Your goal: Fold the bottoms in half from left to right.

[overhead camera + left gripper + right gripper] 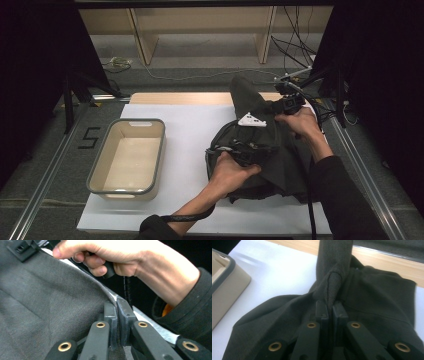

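A dark olive-grey garment (282, 155) lies bunched on the right half of the white mat (190, 125). My left gripper (258, 130) points away from me into the heap, with its grey plate on top. In the left gripper view its jaws (117, 305) are shut on an edge of the fabric (50, 302), with the person's other hand (125, 257) just beyond. My right gripper (278, 104) sits at the garment's far right. Its jaws (331, 306) are shut on a fold of the cloth (374, 305), which rises in a peak above them.
A beige bin with a grey rim (125, 121) stands on the left of the mat, and its corner (227, 280) is in the right gripper view. The wooden table edge (180, 97) runs behind the mat. Cables trail at the far right.
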The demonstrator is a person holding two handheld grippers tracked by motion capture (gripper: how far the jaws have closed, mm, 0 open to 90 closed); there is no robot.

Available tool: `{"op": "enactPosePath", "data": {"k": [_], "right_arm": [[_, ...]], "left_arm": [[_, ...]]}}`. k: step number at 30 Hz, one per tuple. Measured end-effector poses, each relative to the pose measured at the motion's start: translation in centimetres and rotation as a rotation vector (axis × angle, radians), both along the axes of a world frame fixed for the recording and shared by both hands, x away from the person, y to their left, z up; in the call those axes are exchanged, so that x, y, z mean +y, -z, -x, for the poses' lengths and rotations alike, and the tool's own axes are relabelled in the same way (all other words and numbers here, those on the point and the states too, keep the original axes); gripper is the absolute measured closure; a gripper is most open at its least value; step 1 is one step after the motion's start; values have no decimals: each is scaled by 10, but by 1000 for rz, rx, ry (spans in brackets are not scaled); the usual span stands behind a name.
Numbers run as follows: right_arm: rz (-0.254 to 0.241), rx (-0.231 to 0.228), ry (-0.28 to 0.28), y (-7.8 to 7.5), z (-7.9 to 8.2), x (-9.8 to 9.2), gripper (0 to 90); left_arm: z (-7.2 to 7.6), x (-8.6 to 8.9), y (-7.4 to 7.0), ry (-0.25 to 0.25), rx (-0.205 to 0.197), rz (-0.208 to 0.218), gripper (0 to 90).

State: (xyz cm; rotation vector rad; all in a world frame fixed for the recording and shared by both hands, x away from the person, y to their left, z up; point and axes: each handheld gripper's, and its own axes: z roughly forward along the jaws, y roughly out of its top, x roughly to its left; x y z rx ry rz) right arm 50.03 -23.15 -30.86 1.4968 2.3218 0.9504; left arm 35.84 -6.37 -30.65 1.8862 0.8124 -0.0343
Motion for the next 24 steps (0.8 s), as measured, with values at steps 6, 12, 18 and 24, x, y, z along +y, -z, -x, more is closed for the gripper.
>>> {"op": "enactPosePath", "data": {"k": [6,12,18,24], "right_arm": [[-3,-1,37,0,1,-25,863],[-12,2,52,3,1,-42,862],[-9,6,66,5,0,-53,862],[-17,9,79,13,0,-65,861]], "left_arm": [[-4,-21,1,20,8,-7,862],[-8,-36,3,41,31,-3,850],[-11,-48,6,63,48,-7,827],[-18,-55,12,90,70,-15,822]]}}
